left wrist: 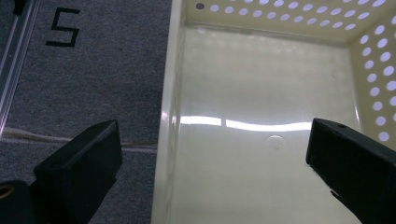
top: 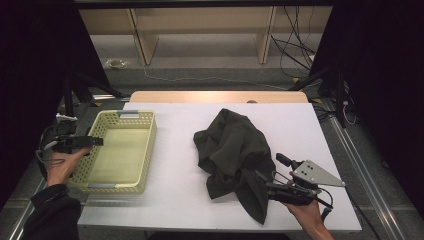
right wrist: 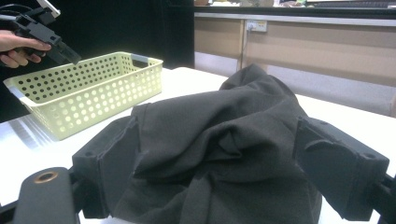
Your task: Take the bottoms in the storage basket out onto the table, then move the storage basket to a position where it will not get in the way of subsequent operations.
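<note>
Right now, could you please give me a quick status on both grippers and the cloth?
Left gripper open over basket rim. Right gripper open, jaws astride dark cloth crumpled on table. Nothing between cloth and basket.

Between the wide-apart black jaws of the right gripper [right wrist: 233, 179] lies a dark olive-black crumpled cloth [right wrist: 224, 140], while under the black left gripper [top: 92, 141] sits a pale yellow basket [top: 145, 150] dotted with round holes, on a white table [top: 175, 190].

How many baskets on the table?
1. The yellow perforated basket sits at the table's left side, empty, with the left gripper over its left rim. The dark cloth heaped at centre-right could hide something small, not a basket.
</note>
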Demonstrator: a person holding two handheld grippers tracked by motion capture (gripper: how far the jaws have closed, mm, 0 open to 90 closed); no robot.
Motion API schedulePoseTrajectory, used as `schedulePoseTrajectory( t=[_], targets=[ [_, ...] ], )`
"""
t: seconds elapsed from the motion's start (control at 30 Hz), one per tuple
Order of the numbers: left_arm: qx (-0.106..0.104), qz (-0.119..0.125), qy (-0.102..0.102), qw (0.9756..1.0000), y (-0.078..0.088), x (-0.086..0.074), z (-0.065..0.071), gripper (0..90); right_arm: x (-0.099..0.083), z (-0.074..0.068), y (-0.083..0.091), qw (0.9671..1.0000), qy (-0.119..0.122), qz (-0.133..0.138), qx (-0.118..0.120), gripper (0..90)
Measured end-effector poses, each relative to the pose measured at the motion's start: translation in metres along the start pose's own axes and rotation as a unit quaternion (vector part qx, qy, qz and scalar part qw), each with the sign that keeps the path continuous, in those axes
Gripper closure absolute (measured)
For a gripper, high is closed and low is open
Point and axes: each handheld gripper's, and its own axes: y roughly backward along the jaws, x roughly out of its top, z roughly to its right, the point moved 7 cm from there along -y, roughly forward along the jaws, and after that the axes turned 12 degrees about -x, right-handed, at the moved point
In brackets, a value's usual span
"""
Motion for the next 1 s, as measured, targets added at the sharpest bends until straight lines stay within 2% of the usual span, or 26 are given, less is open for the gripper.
schedulePoseTrajectory(
  t=[0.13,0.3,0.47,0.67,0.9,0.93,1.0],
  targets=[
    [0.003,-0.001,0.011,0.9999,0.000,0.000,-0.006,3.2,-0.002,0.002,0.002,1.0000,-0.003,-0.003,-0.003,15.9],
    [0.006,-0.009,0.012,0.9999,0.001,-0.001,-0.009,3.3,-0.001,0.004,0.003,1.0000,-0.008,0.000,-0.005,16.0],
    [-0.003,-0.015,0.031,0.9994,0.006,-0.006,-0.020,4.3,-0.001,0.001,0.002,1.0000,0.001,-0.003,-0.002,16.0],
    [-0.006,-0.030,0.051,0.9982,0.006,-0.013,-0.032,8.1,-0.001,0.002,0.002,1.0000,-0.004,-0.002,-0.003,15.9],
    [-0.013,-0.042,0.058,0.9973,0.006,-0.017,-0.037,8.8,-0.001,0.001,0.002,1.0000,0.000,-0.004,-0.003,15.9],
    [-0.015,-0.042,0.060,0.9972,0.005,-0.018,-0.038,9.0,0.000,0.000,0.002,1.0000,0.000,0.004,-0.002,16.0],
    [-0.019,-0.038,0.061,0.9972,0.006,-0.018,-0.039,10.9,0.000,0.000,0.002,1.0000,0.002,0.001,-0.003,16.0]
  ],
)
